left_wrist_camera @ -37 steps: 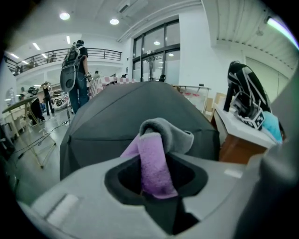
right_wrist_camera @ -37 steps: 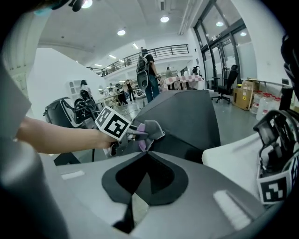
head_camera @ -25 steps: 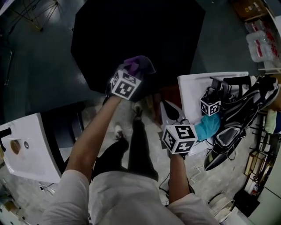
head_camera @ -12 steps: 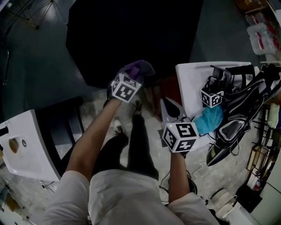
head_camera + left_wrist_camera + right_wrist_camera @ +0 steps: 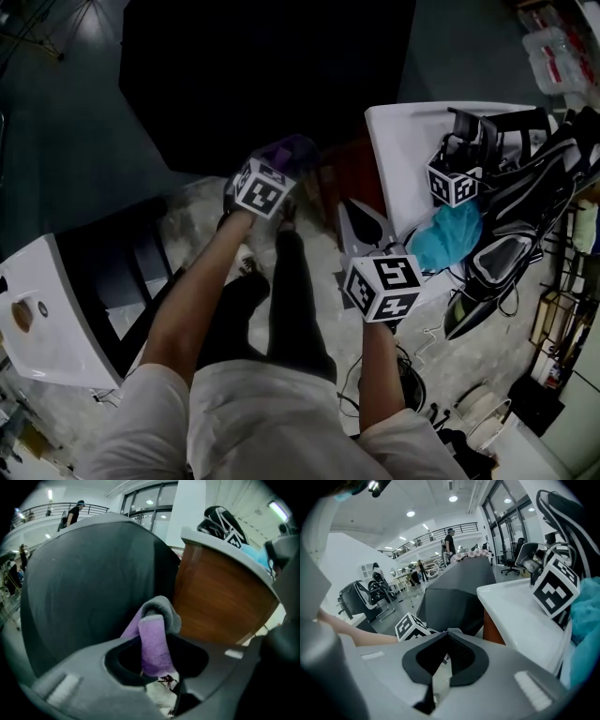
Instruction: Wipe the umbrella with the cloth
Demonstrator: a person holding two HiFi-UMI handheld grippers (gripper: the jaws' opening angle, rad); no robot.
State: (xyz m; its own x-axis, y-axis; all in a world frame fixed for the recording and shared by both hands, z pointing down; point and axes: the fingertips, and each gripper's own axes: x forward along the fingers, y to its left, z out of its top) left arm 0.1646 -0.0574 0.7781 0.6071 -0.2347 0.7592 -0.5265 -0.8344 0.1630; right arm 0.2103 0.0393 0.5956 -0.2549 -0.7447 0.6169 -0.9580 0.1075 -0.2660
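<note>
**Head view.** The open black umbrella [image 5: 272, 84] stands on a dark grey-blue floor [image 5: 75, 178], filling the upper middle. Nearer the person's feet the floor is pale and mottled. The left gripper [image 5: 284, 161] is at the canopy's near edge, with a purple cloth [image 5: 291, 148] at its tip. Whether cloth and canopy touch cannot be made out. The right gripper [image 5: 356, 217] hangs lower, just beside the corner of a white table [image 5: 398, 141], apart from the umbrella. On that table are a spare marker cube [image 5: 455, 184], a teal rag [image 5: 448, 236] and black bags [image 5: 525, 216]. A second white table [image 5: 52, 314] is at lower left.

**Left gripper view.** The jaws are pinched on the purple cloth, which folds up and over from between them, grey on its outer face. Behind it the umbrella canopy spans the left and centre. To the right is the table's brown side panel [image 5: 215, 602] under its white top. The room is bright, with white walls, glass doors [image 5: 145, 513] and a balcony rail with a person [image 5: 75, 512] above.

**Right gripper view.** The jaws are pressed together with nothing between them. The umbrella is ahead at centre, the left gripper's marker cube low left of it, and the white tabletop at right. This is a large hall with round ceiling lights [image 5: 453, 498], an upper gallery and office chairs [image 5: 518, 550] by tall windows.
</note>
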